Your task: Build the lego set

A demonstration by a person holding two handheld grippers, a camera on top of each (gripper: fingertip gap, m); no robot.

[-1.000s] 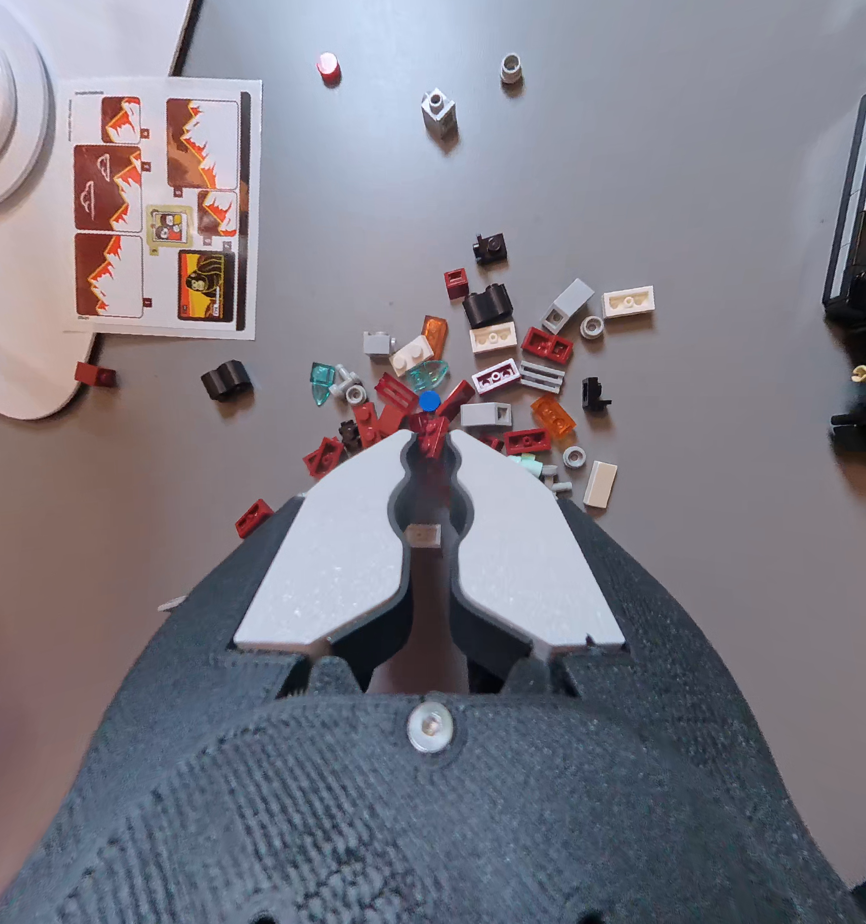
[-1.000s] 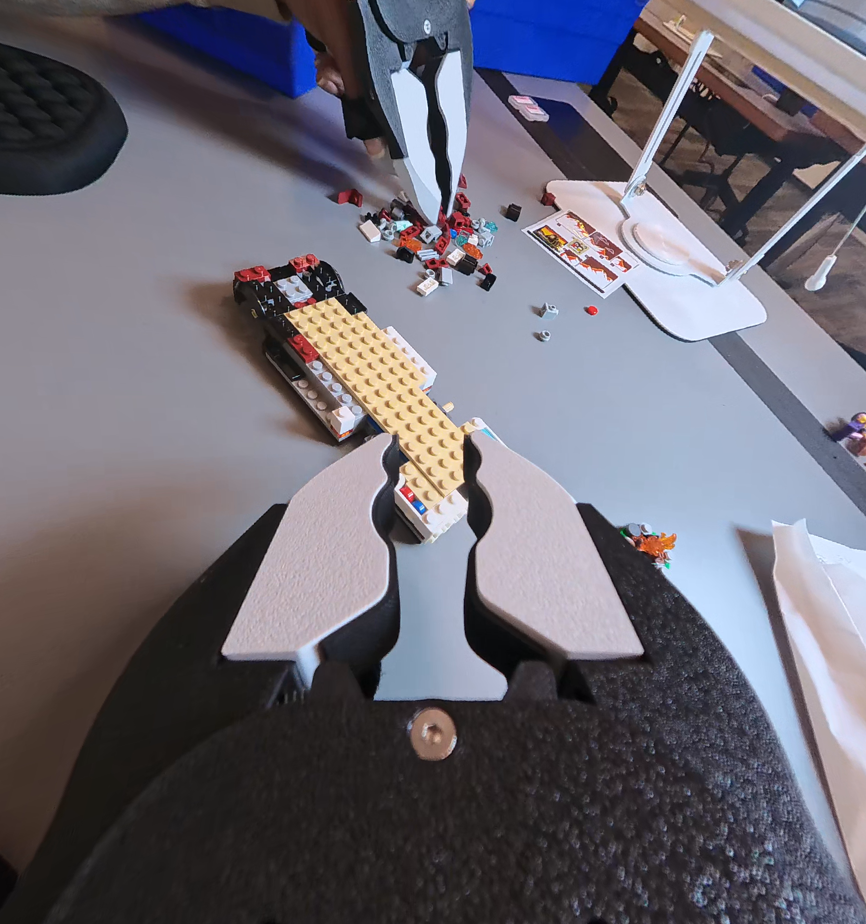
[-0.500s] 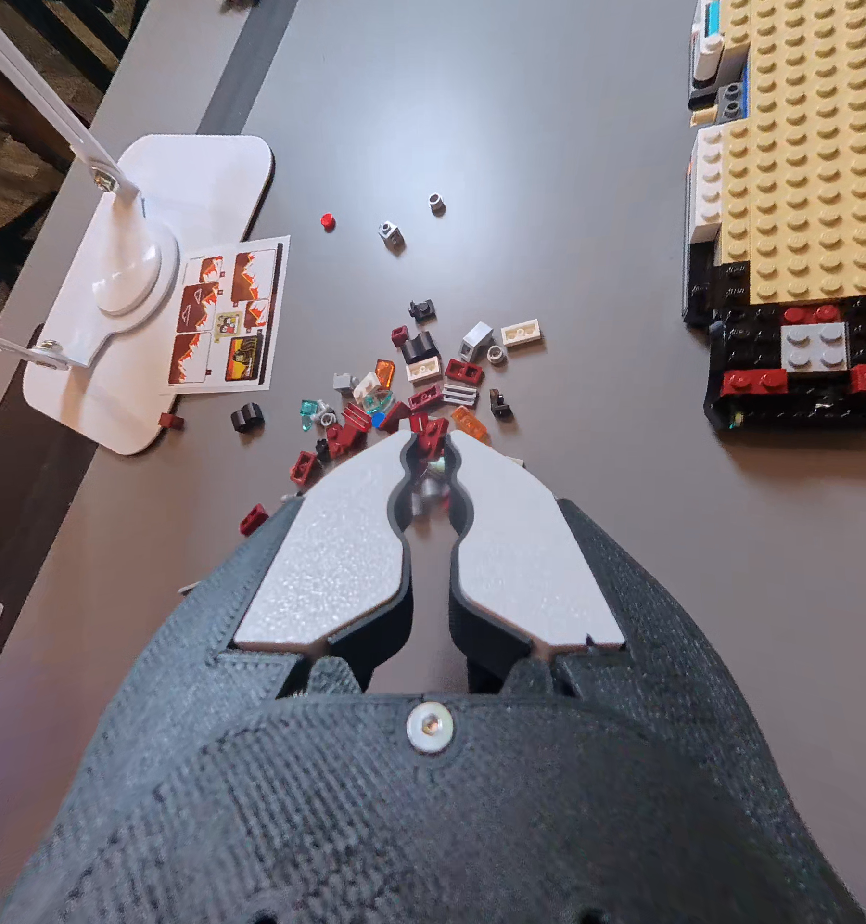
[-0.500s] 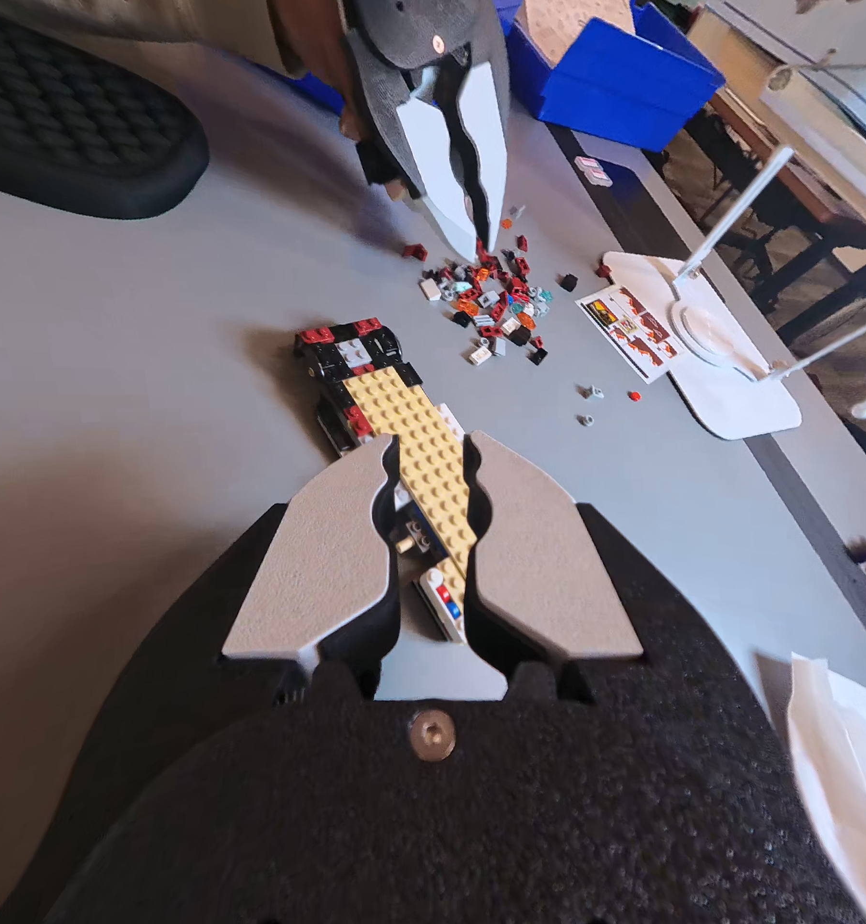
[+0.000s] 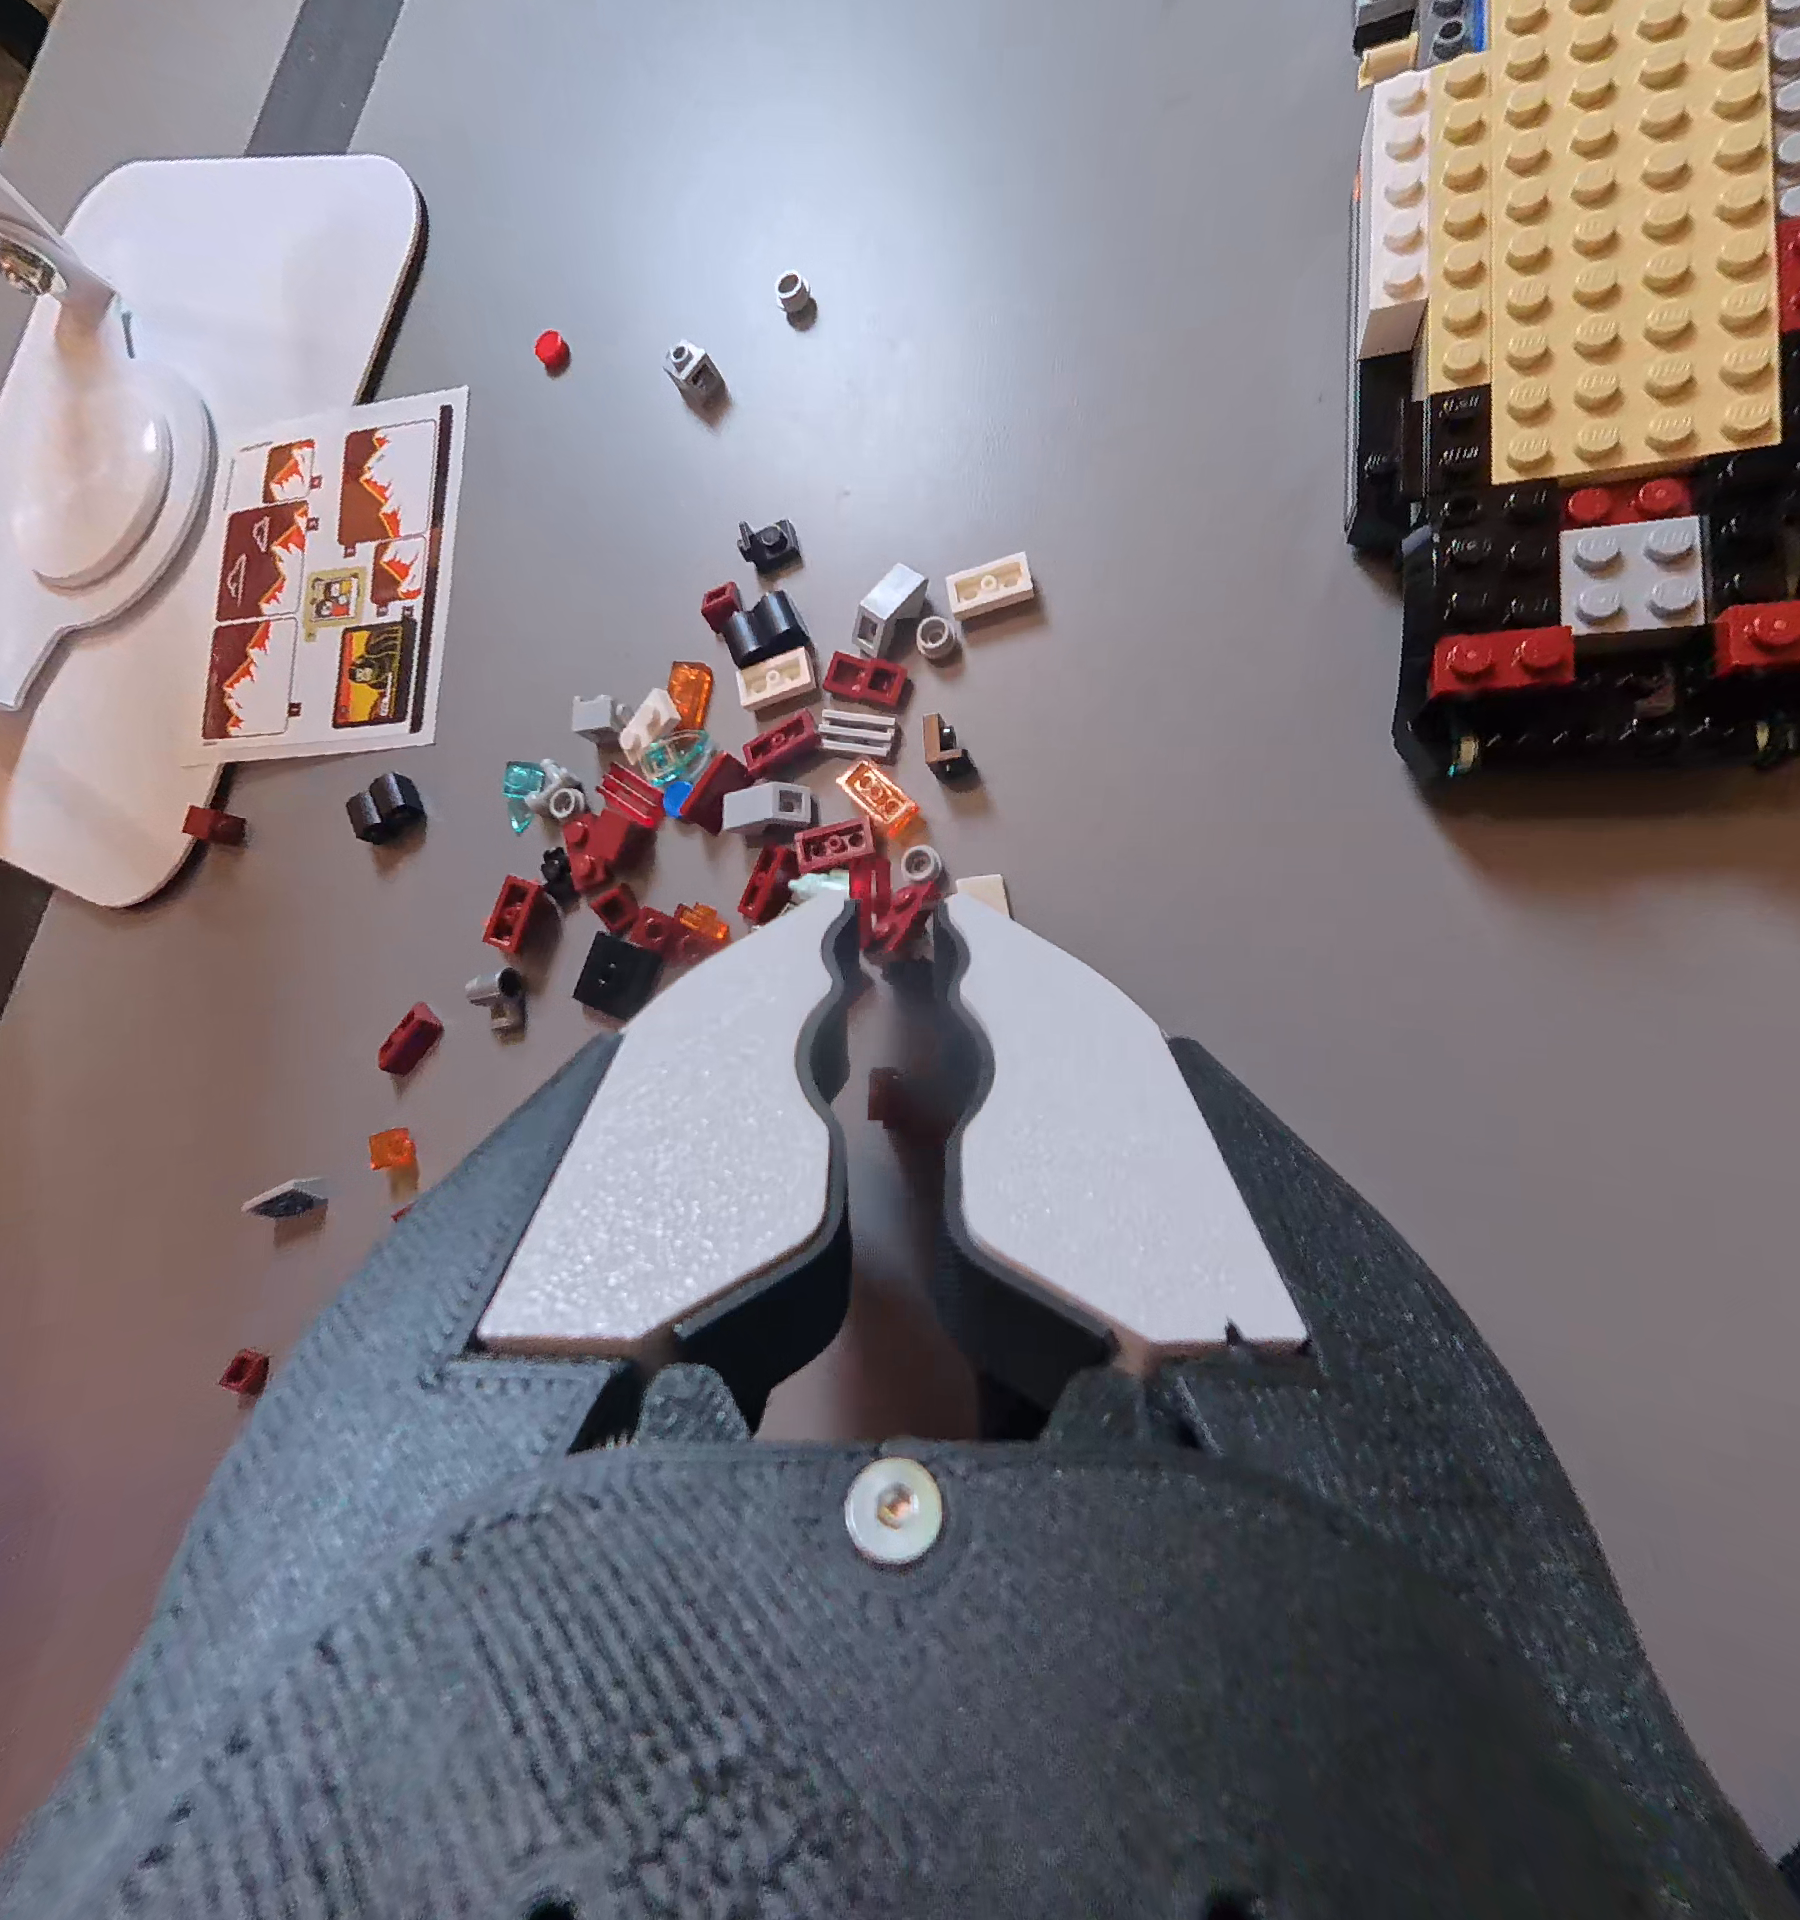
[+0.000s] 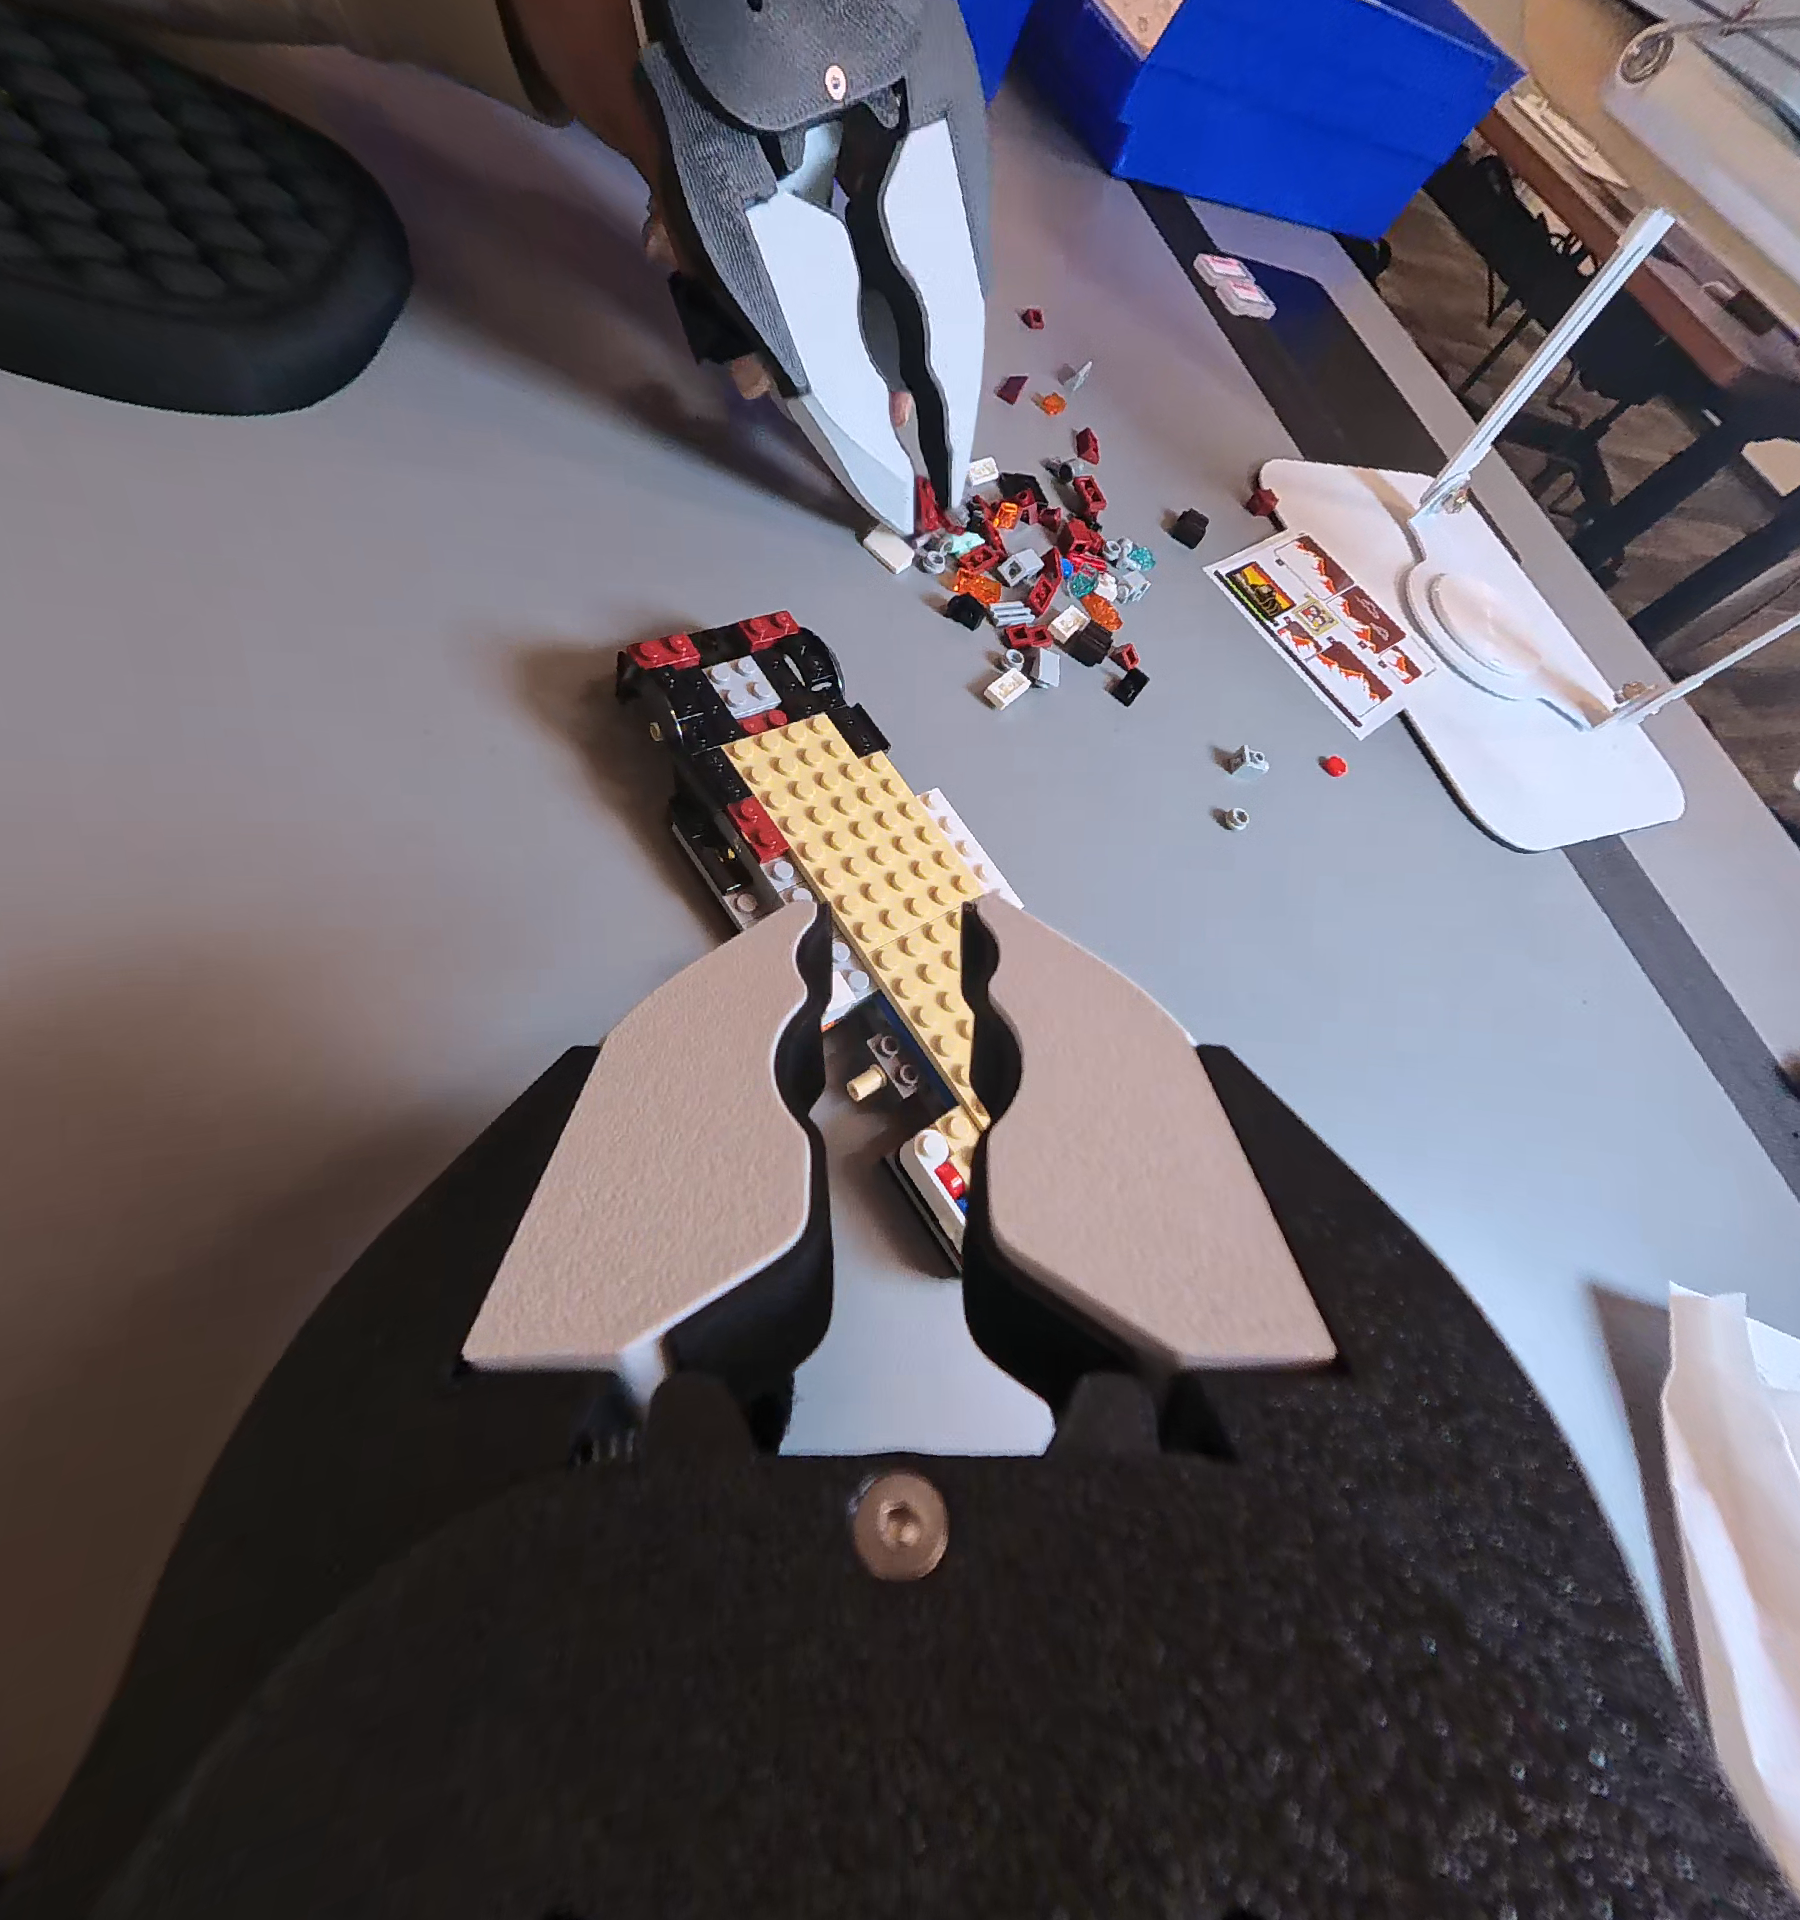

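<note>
So the left tool (image 5: pixel 894 920) is pinched down narrow on a small dark red brick piece (image 5: pixel 896 914), right at the near edge of a loose pile of small bricks (image 5: pixel 761 748) on the grey tabletop (image 5: pixel 1135 520). Crowding the tips are a grey round stud (image 5: pixel 920 861) at about 1 o'clock, a dark red plate (image 5: pixel 831 844) at 11, an orange clear plate (image 5: pixel 878 797) just past that, and a cream tile (image 5: pixel 982 894) tucked beside the right finger. A black square tile (image 5: pixel 615 975) lies at 9 o'clock from the tips. Off at 10 o'clock a sticker sheet (image 5: pixel 335 582) rests partly on a white stand base (image 5: pixel 148 499), and a red stud (image 5: pixel 552 348) plus two grey bits lie apart beyond the pile. The right tool (image 6: pixel 896 920) stands partly open over the near end of a long brick vehicle (image 6: pixel 844 821) with a tan studded deck; I can't tell if the pads actually press on it. At 4 o'clock from it is white paper (image 6: pixel 1769 1538), a black mesh pad (image 6: pixel 127 208) at 10, blue bins (image 6: pixel 1270 104) at 1.
</note>
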